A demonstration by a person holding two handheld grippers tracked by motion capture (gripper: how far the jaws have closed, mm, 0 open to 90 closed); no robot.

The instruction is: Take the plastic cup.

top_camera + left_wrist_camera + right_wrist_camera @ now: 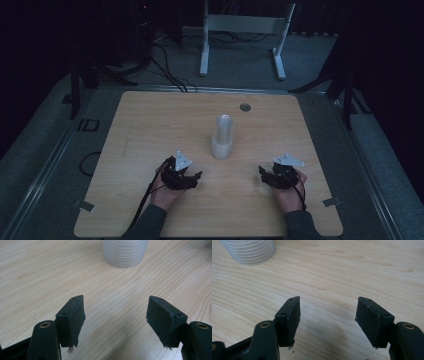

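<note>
A stack of clear plastic cups (222,136) stands upside down near the middle of the wooden table (150,130). Its ribbed base shows at the top of the left gripper view (125,252) and at the upper left of the right gripper view (250,251). My left gripper (192,177) rests low on the table, left of and nearer than the stack, open with nothing between its pads (75,320). My right gripper (267,176) sits to the right of the stack at the same depth, also open and empty, its pads (369,320) wide apart.
A small round grommet (245,107) sits in the tabletop behind the stack. Beyond the far edge stands a white metal frame (245,30) with cables on the dark floor. Metal brackets (332,202) mark the front corners of the table.
</note>
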